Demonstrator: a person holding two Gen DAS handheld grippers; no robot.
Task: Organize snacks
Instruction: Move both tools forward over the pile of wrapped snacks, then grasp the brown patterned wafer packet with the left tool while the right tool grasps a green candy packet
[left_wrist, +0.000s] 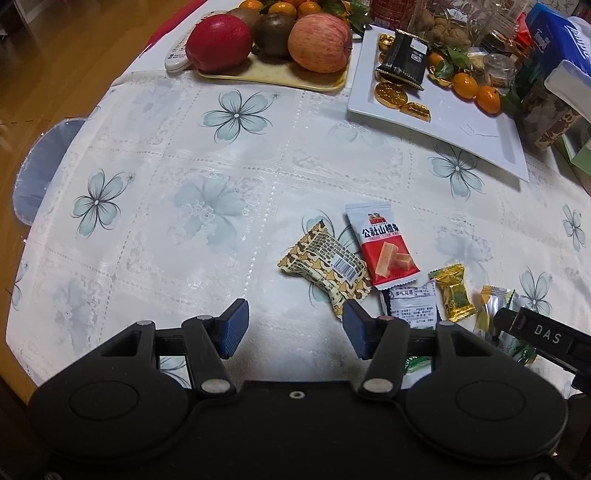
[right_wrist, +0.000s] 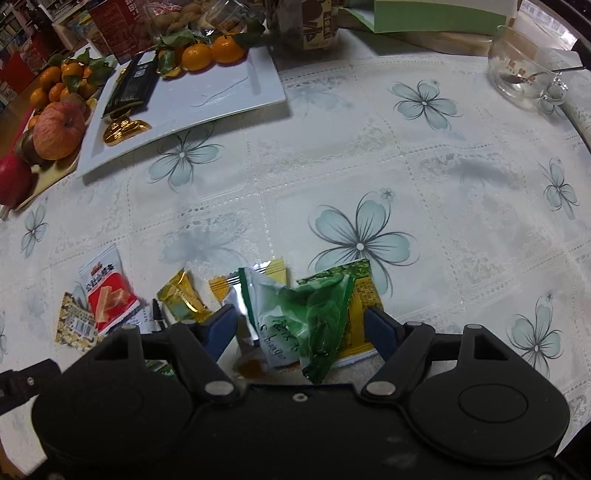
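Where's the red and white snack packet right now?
The red and white snack packet lies on the flowered tablecloth, overlapping the yellow patterned packet on its left, just ahead of the open left gripper.

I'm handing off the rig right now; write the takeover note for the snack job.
Left gripper: open, holding nothing, low over the tablecloth beside the beige patterned snack packet.
Right gripper: open, jaws either side of the green-and-clear crinkled wrapper, not clamped.
On the white rectangular plate: black packet, gold foil coins.
Left to move: red-and-white hawthorn packet, gold foil candy, the remaining loose pile.
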